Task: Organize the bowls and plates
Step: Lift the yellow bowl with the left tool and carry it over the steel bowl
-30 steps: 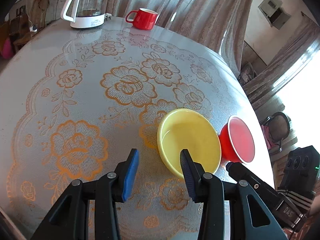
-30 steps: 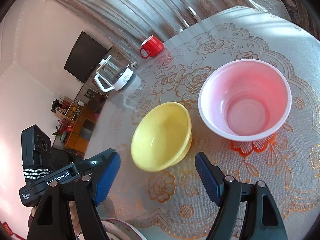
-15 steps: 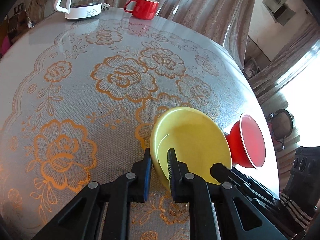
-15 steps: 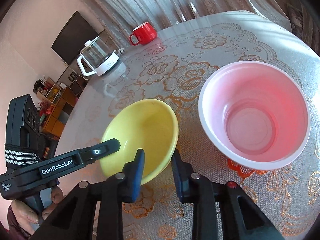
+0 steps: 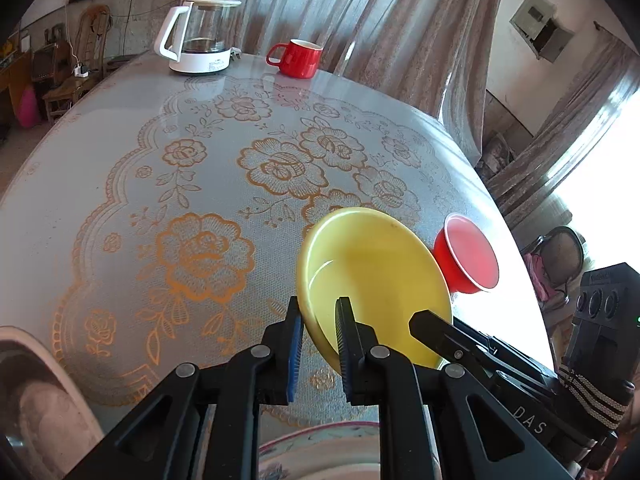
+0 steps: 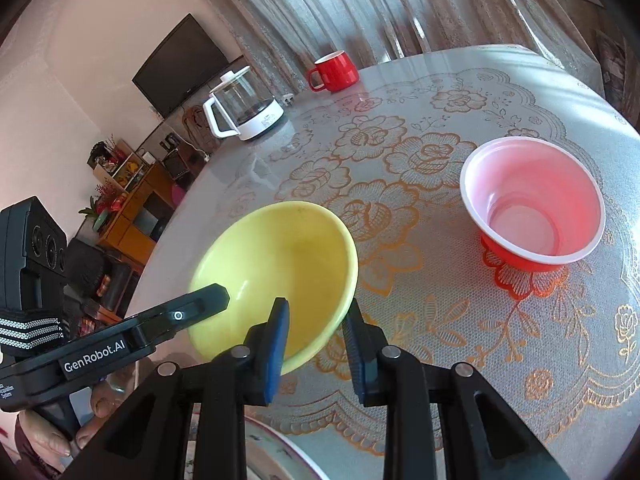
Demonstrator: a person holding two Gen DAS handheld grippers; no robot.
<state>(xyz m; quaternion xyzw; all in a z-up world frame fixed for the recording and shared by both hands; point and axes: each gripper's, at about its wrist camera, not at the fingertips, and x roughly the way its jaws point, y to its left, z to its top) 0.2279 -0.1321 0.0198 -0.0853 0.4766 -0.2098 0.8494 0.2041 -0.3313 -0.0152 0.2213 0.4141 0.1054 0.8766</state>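
Observation:
A yellow bowl (image 5: pixel 376 276) is held tilted above the table by both grippers; it also shows in the right wrist view (image 6: pixel 280 264). My left gripper (image 5: pixel 318 332) is shut on its near left rim. My right gripper (image 6: pixel 316 332) is shut on its right rim. A red bowl with a white inside (image 6: pixel 532 204) stands on the table to the right, apart from both grippers; the left wrist view shows it (image 5: pixel 468 256) beyond the yellow bowl. A patterned plate (image 5: pixel 328 452) lies at the near table edge below the grippers.
A glass kettle on a white base (image 5: pixel 200 36) and a red mug (image 5: pixel 298 58) stand at the far side of the round table with its lace cloth (image 5: pixel 200 184). A pale dish (image 5: pixel 36 408) shows at the near left. Curtains hang behind the table.
Both grippers closed on the yellow bowl's rim and lifted it toward me, tilting it. The red bowl stayed in place.

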